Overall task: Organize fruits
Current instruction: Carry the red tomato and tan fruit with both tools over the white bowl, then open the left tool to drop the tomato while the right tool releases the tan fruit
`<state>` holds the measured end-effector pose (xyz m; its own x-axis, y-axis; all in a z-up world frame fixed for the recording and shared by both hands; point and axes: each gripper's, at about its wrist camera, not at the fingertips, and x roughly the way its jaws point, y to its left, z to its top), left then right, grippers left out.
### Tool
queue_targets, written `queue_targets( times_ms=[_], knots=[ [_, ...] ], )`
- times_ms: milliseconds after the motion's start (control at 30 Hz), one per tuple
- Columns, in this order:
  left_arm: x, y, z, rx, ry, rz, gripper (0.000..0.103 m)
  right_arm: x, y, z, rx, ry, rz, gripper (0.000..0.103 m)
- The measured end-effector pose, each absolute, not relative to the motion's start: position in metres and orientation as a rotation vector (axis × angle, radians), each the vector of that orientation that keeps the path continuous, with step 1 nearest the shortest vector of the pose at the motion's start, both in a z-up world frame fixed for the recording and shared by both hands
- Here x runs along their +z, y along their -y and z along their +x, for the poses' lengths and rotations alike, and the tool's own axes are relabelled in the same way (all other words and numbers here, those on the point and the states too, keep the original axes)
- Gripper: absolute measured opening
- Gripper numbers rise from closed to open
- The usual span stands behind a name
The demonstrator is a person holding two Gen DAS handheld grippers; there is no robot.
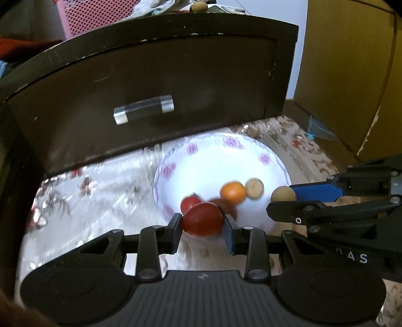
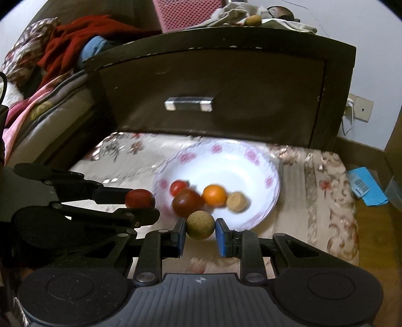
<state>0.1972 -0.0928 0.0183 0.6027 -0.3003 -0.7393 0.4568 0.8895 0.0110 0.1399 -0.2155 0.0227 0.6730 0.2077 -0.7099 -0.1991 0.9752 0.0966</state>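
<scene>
A white floral bowl (image 1: 251, 156) (image 2: 241, 161) sits on a flowered cloth and holds a small red tomato (image 2: 178, 187), a dark red tomato (image 2: 187, 202), an orange fruit (image 1: 233, 192) (image 2: 214, 195) and a tan fruit piece (image 1: 254, 188) (image 2: 236, 201). My left gripper (image 1: 203, 221) (image 2: 140, 201) is shut on a red tomato (image 1: 202, 219) (image 2: 139, 198) at the bowl's near left rim. My right gripper (image 2: 200, 226) (image 1: 282, 198) is shut on a round tan fruit (image 2: 200, 224) (image 1: 283, 194) at the bowl's near rim.
A dark drawer cabinet (image 1: 155, 83) (image 2: 216, 85) with a metal handle (image 2: 189, 103) stands right behind the bowl. A small brown fruit (image 2: 253, 19) and cloths lie on its top. Bedding (image 2: 37, 83) is at the left, a blue packet (image 2: 364, 186) on the floor at the right.
</scene>
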Motion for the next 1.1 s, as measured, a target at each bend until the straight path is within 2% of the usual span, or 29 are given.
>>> queue_targets(
  times_ms=[467, 1100],
  knots=[
    [-0.001, 0.107, 0.249, -0.416, -0.829, 0.215, 0.042, 0.004, 0.227, 0.196, 0.201, -0.786, 0.007, 0.022],
    [-0.010, 0.107, 0.257, -0.401, -0.843, 0.216, 0.043, -0.007, 0.229, 0.210, 0.192, -0.794, 0.013, 0.023]
  ],
)
